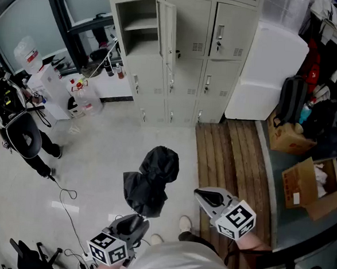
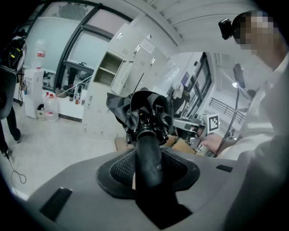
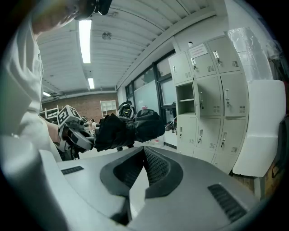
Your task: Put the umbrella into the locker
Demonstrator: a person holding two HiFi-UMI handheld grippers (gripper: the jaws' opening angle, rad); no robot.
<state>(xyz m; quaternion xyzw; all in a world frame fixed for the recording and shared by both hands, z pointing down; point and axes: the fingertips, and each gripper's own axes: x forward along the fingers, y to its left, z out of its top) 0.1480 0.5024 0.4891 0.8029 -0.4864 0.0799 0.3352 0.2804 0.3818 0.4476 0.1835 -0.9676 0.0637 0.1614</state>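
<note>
Our left tongs [image 2: 148, 155] are clamped on the handle [image 2: 149, 173] of the black umbrella [image 2: 145, 107], which projects ahead of them. Our right tongs [image 3: 143, 150] are together, empty, with the umbrella ahead-left of them.

Cardboard box [image 1: 311, 190], wooden boards [image 1: 230, 155], backpack [image 1: 290, 99]

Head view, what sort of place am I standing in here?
Probably a workplace locker or storage room: a bank of metal lockers with one door open, cardboard boxes at the right, and bags piled nearby.
</note>
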